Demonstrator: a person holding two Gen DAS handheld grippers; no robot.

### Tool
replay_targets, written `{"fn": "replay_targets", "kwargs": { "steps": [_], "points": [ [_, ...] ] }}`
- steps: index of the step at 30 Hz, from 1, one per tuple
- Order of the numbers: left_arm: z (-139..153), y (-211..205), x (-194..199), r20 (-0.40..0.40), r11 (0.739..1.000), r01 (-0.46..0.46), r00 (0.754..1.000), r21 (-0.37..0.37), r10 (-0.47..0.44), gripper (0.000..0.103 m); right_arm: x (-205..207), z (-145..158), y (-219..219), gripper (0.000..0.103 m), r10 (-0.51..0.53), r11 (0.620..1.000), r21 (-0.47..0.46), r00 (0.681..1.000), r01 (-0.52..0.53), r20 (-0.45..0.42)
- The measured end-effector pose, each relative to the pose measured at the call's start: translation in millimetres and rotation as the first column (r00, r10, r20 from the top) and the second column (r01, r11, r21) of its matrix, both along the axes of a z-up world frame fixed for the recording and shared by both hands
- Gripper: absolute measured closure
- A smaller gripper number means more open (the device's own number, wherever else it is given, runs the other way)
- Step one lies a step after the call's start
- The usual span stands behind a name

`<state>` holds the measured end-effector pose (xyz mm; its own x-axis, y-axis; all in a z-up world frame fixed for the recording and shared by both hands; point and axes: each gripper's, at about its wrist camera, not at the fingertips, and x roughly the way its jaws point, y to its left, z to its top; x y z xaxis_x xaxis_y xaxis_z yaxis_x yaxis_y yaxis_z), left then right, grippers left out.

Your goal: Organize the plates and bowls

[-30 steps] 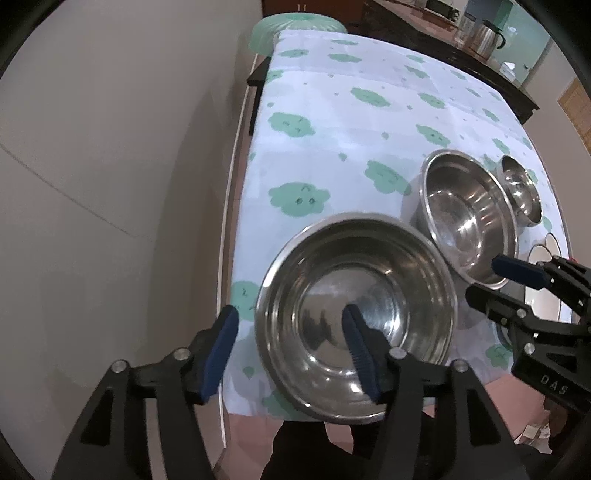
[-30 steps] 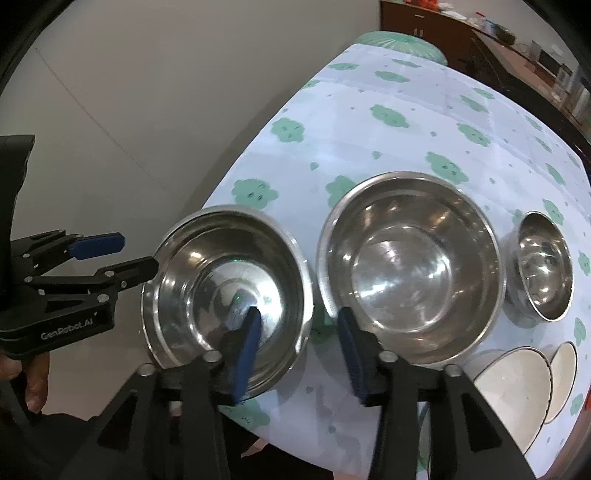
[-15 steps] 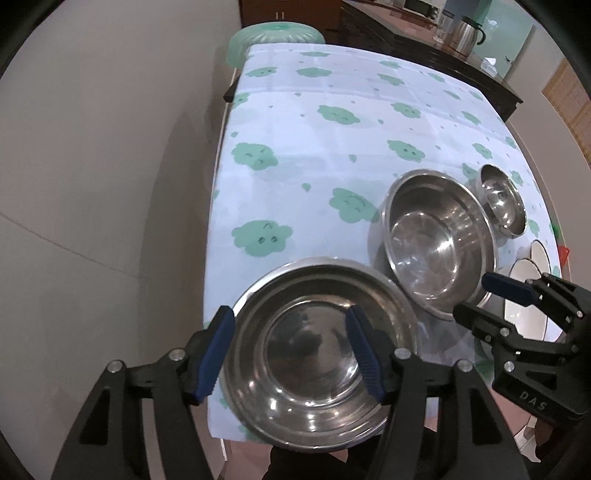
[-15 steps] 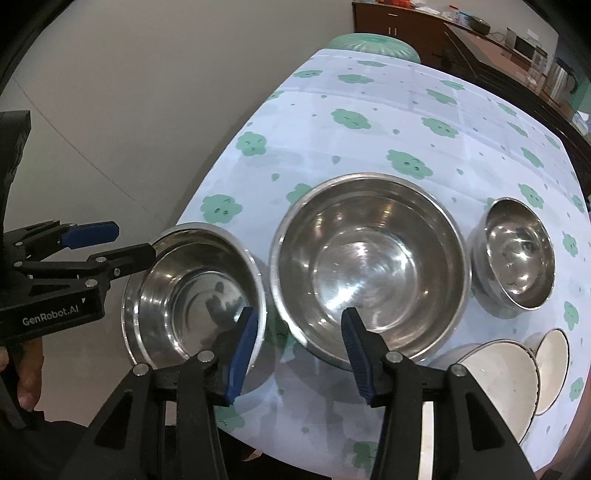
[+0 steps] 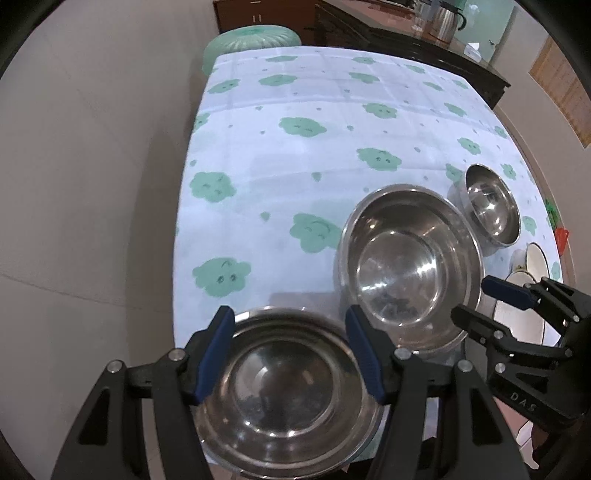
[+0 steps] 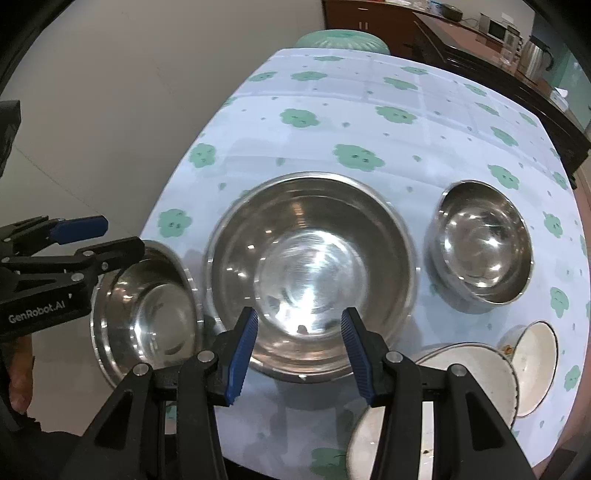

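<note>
Three steel bowls stand on the cloud-print tablecloth (image 5: 314, 155). The medium bowl (image 5: 284, 391) sits at the near left table corner, under my open left gripper (image 5: 291, 354), which holds nothing; it also shows in the right wrist view (image 6: 147, 317). The large bowl (image 6: 310, 273) is in the middle, just beyond my open, empty right gripper (image 6: 299, 354); it also shows in the left wrist view (image 5: 410, 269). The small bowl (image 6: 480, 243) stands to its right. White ceramic dishes (image 6: 476, 373) lie at the near right.
The left table edge runs close beside the medium bowl, with floor beyond. A green stool (image 5: 251, 40) stands at the far end of the table. A dark sideboard with a kettle (image 5: 443, 22) is behind. A red item (image 5: 563, 240) lies at the right edge.
Both grippers have drawn back toward me and risen, so the bowls sit lower and farther in view. The right gripper has shifted right, from the gap between bowls to in front of the large bowl.
</note>
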<state>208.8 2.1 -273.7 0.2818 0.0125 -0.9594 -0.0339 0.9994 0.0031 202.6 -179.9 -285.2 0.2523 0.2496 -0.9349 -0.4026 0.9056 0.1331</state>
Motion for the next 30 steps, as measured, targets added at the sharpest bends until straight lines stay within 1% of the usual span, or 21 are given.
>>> {"fn": "replay_targets", "kwargs": {
  "steps": [11, 15, 21, 26, 28, 30],
  "points": [
    [-13, -30, 26, -0.025, 0.998, 0.053, 0.998, 0.022, -0.053, 0.040, 18, -10, -23, 0.053, -0.045, 0.999, -0.028, 0.999, 0.045, -0.011],
    [-21, -36, 33, -0.048, 0.998, 0.059, 0.997, 0.026, -0.057, 0.040, 24, -16, -31, 0.053, -0.062, 0.996, -0.063, 0.998, 0.061, -0.010],
    [-31, -43, 41, -0.065, 0.997, 0.072, 0.996, 0.039, -0.069, 0.040, 30, -24, -40, 0.053, -0.080, 0.995, -0.059, 0.996, 0.078, -0.027],
    [-39, -45, 46, -0.081, 0.996, 0.077, 0.994, 0.039, -0.074, 0.040, 35, -31, -44, 0.060, -0.094, 0.994, -0.066, 0.995, 0.091, -0.045],
    [-43, -46, 47, -0.093, 0.996, 0.079, 0.993, 0.033, -0.076, 0.042, 37, -34, -45, 0.064, -0.095, 0.993, -0.068, 0.994, 0.091, -0.052],
    [-45, -47, 47, -0.094, 0.996, 0.082, 0.992, 0.030, -0.079, 0.045, 37, -35, -46, 0.065, -0.096, 0.993, -0.067, 0.994, 0.092, -0.055]
  ]
}}
